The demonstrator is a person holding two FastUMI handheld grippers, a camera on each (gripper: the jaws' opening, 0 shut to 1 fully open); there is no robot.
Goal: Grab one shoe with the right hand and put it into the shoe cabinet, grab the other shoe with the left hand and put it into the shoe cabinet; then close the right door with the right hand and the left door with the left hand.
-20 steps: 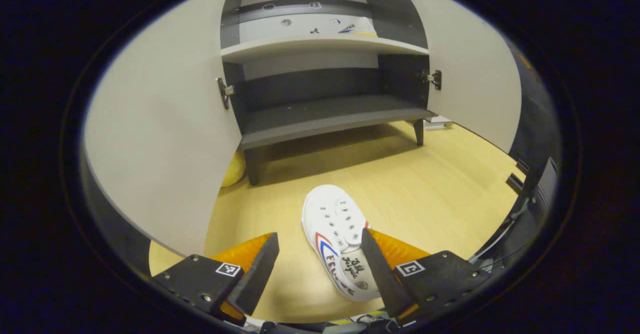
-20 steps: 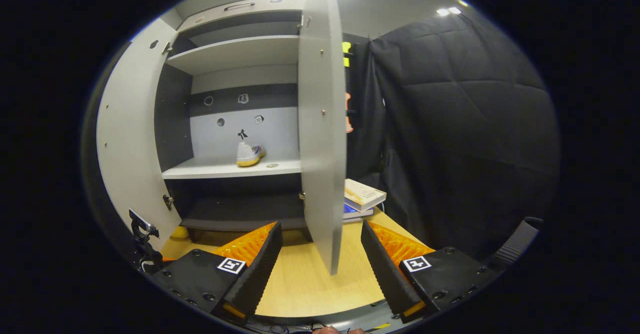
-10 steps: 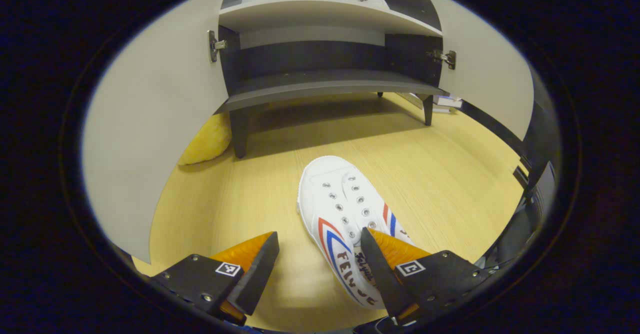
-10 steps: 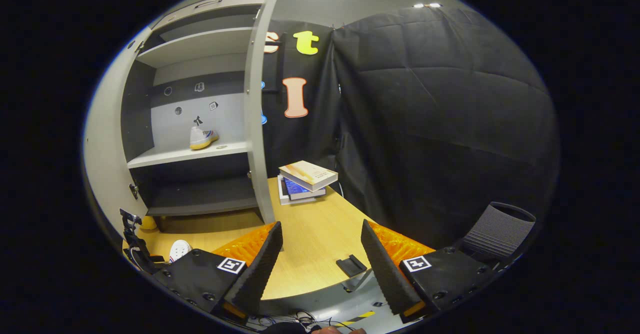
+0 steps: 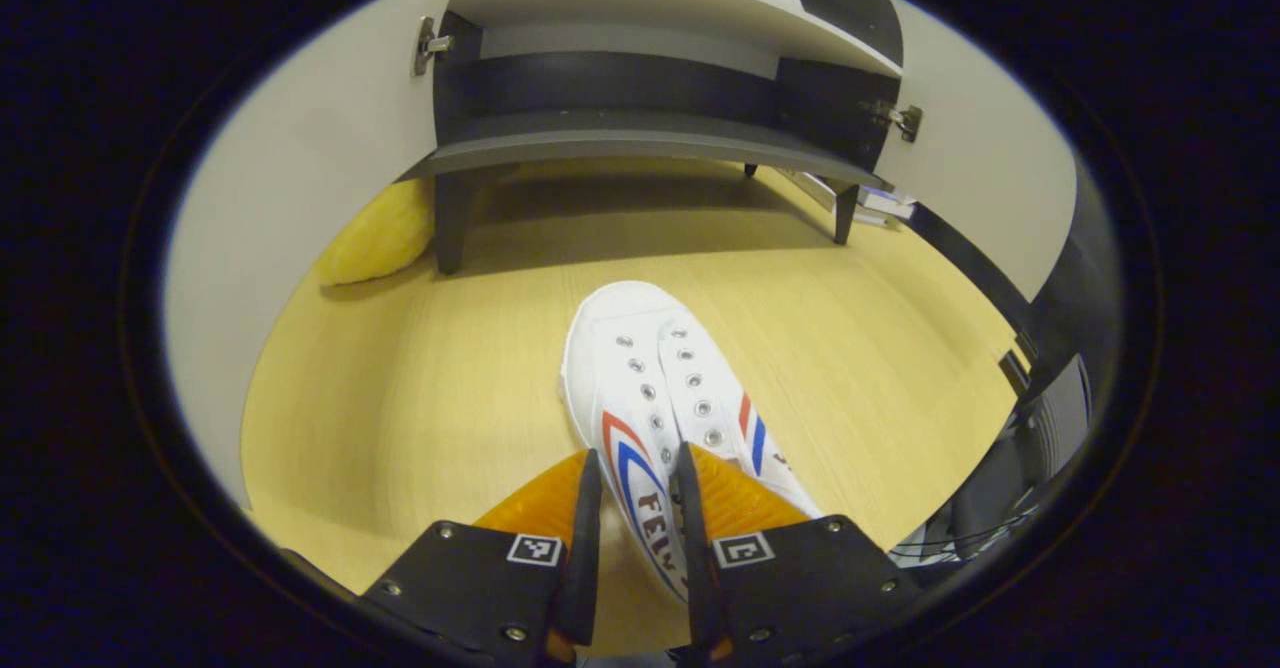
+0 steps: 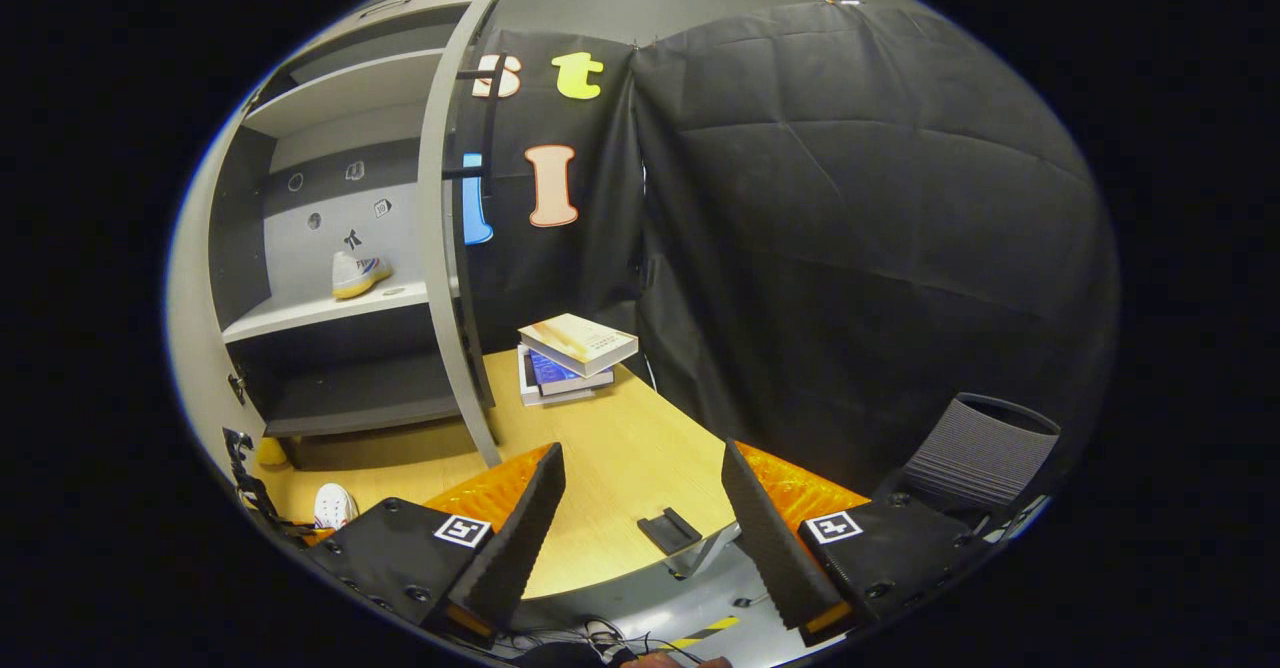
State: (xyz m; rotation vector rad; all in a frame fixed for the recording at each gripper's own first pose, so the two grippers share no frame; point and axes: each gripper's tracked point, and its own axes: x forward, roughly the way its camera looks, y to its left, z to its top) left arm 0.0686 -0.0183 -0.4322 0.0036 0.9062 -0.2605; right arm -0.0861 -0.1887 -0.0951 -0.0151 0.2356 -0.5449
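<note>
Down at the near edge of the bench [image 5: 420,388], the left gripper [image 5: 632,538] has its fingers clamped on the heel side of the white shoe [image 5: 660,398], while the right gripper [image 6: 640,528] hangs with fingers spread, holding nothing. Beyond stands the shoe cabinet [image 6: 330,348] at the bench's far edge, both doors open, the other shoe [image 6: 358,274] on its middle shelf.
</note>
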